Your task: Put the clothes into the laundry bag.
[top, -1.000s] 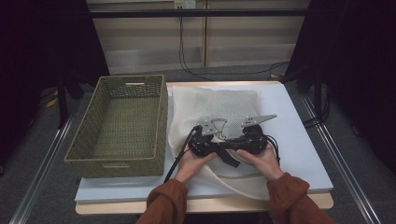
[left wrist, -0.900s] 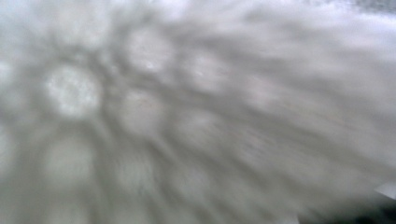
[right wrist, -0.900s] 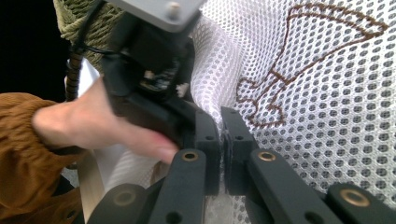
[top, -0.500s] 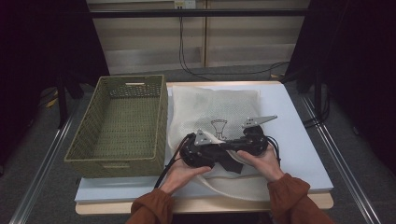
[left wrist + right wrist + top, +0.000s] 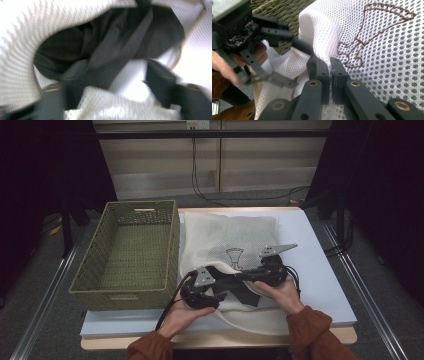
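No words, brands or numbers can be read anywhere; the only mark is a brown stitched emblem [image 5: 372,35], no letters in it, on the white mesh bag [image 5: 220,232].

Table [image 5: 320,270]: carries the basket on its left part and the mesh bag on its middle.
Basket [image 5: 130,252]: just left of the mesh bag, the two side by side.
Mesh bag [image 5: 230,232]: flat on the table, its near end lifted at the mouth.
Dark cloth [image 5: 245,292]: partly inside the bag's mouth at the near edge.
Left gripper [image 5: 220,294]: at the bag's near left corner, beside the basket's front.
Right gripper [image 5: 252,275]: right of the left one, over the bag's near edge.
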A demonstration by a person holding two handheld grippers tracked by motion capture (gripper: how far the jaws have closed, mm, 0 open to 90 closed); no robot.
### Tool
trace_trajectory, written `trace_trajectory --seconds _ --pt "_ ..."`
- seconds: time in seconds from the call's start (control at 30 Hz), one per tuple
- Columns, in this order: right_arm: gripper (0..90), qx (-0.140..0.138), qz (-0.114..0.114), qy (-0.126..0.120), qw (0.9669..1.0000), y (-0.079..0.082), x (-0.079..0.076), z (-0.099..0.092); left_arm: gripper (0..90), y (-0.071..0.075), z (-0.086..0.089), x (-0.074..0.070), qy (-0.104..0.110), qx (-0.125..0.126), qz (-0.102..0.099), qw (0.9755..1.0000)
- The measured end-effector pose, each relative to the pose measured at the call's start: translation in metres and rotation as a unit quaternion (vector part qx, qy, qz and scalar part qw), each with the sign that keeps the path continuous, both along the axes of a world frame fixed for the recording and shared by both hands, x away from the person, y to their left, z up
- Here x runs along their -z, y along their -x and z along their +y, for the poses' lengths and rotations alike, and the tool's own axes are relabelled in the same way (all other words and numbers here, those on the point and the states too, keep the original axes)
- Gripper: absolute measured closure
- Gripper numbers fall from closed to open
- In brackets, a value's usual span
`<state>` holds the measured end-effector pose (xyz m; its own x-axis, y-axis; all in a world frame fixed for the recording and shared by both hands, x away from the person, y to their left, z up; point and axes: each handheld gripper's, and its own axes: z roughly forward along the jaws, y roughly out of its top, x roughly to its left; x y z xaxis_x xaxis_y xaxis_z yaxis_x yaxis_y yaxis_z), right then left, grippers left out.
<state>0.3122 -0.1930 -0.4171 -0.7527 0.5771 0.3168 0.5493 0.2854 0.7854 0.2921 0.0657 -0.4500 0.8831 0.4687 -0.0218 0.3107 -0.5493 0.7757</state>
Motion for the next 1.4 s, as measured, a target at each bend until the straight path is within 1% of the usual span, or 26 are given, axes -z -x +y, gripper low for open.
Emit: trace_trajectory --seconds 0.03,0.1,0.27,0.3,0.33,0.37,0.4,0.43,0.47,0.53,0.57,0.6,0.63,0.73,0.77,0.8,0.83,0.9,1.0,1.03,1.07,1.1,1.2,1.33,1.37,1.4 --pt "87.4 -0.001 0.000 0.001 1.0000 0.000 0.000 0.000 55.9 -0.002 0.001 0.003 -0.008 0.006 0.005 0.9999" --pt "87.5 -0.002 0.001 0.000 1.0000 -0.001 0.000 0.002 63.7 -0.006 -0.001 0.007 -0.020 0.008 0.009 0.9997" --pt "87.7 -0.011 -0.004 0.002 0.9999 0.002 -0.004 0.007 72.7 -0.019 -0.020 0.010 -0.011 -0.007 0.014 0.9998" --pt "87.7 -0.013 -0.006 0.002 0.9999 0.003 -0.004 0.008 75.6 -0.021 -0.024 0.009 -0.026 -0.003 0.012 0.9996" --pt "87.7 -0.012 -0.006 0.002 0.9999 0.004 -0.005 0.008 77.8 -0.022 -0.028 0.010 -0.030 -0.009 0.004 0.9995" --pt "87.8 -0.014 -0.006 0.001 0.9999 0.005 -0.006 0.008 81.9 -0.024 -0.032 0.011 -0.018 -0.004 0.011 0.9998" --pt "87.9 -0.016 -0.007 0.001 0.9998 0.006 -0.007 0.008 87.3 -0.027 -0.035 0.011 -0.026 -0.003 0.011 0.9996" --pt "87.9 -0.018 -0.008 0.000 0.9998 0.007 -0.007 0.007 89.3 -0.029 -0.036 0.010 -0.032 -0.011 0.005 0.9994" --pt "88.0 -0.020 -0.007 0.000 0.9998 0.009 -0.008 0.007 89.4 -0.031 -0.039 0.010 -0.020 -0.015 0.007 0.9997" --pt "88.0 -0.027 -0.006 0.005 0.9996 0.013 -0.008 0.007 89.6 -0.033 -0.042 0.009 -0.020 -0.024 0.002 0.9995" --pt "88.0 -0.029 -0.003 0.001 0.9996 0.015 -0.007 0.006 89.6 -0.033 -0.042 0.010 -0.021 -0.025 -0.005 0.9995" --pt "88.1 -0.031 -0.001 -0.003 0.9995 0.016 -0.006 0.004 89.6 -0.034 -0.041 0.010 -0.027 -0.033 -0.002 0.9991" --pt "88.1 -0.031 0.001 -0.001 0.9995 0.018 -0.006 0.003 89.6 -0.036 -0.041 0.012 -0.009 -0.041 0.001 0.9991" --pt "88.0 -0.035 0.007 -0.001 0.9994 0.022 -0.003 0.000 89.6 -0.042 -0.039 0.015 -0.008 -0.055 -0.005 0.9984" --pt "87.9 -0.035 0.006 0.006 0.9993 0.024 -0.001 0.000 89.7 -0.043 -0.041 0.017 -0.022 -0.063 -0.017 0.9976" --pt "87.9 -0.036 0.005 0.010 0.9993 0.024 0.000 0.001 89.6 -0.044 -0.042 0.019 -0.020 -0.063 -0.016 0.9977" --pt "87.9 -0.035 0.007 0.010 0.9993 0.025 0.002 0.000 89.3 -0.046 -0.042 0.021 -0.012 -0.056 -0.003 0.9983" --pt "87.9 -0.033 0.011 0.009 0.9994 0.023 0.004 -0.001 87.4 -0.046 -0.041 0.020 -0.012 -0.051 -0.001 0.9986" --pt "87.9 -0.032 0.011 0.008 0.9994 0.021 0.005 -0.001 77.6 -0.041 -0.038 0.016 -0.017 -0.038 0.003 0.9991" --pt "87.9 -0.033 0.012 0.007 0.9994 0.021 0.006 -0.001 72.3 -0.038 -0.037 0.015 -0.011 -0.032 0.010 0.9994" --pt "87.8 -0.032 0.012 0.009 0.9994 0.021 0.006 -0.002 66.9 -0.035 -0.036 0.013 -0.010 -0.026 0.006 0.9996" --pt "87.7 -0.031 0.012 0.008 0.9994 0.021 0.006 -0.002 64.3 -0.032 -0.034 0.010 -0.021 -0.020 0.000 0.9996" --pt "87.6 -0.026 0.009 0.007 0.9996 0.020 0.005 -0.004 53.0 -0.022 -0.028 0.007 -0.002 -0.015 -0.007 0.9999" --pt "87.6 -0.025 0.008 0.007 0.9996 0.020 0.005 -0.005 48.9 -0.013 -0.017 0.007 0.006 -0.013 -0.006 0.9999" --pt "87.6 -0.022 0.008 0.008 0.9997 0.020 0.004 -0.005 48.4 -0.010 -0.014 0.006 -0.001 -0.010 -0.005 0.9999" --pt "87.5 -0.022 0.008 0.007 0.9997 0.019 0.004 -0.005 48.1 -0.007 -0.012 0.005 0.006 -0.009 -0.004 0.9999"
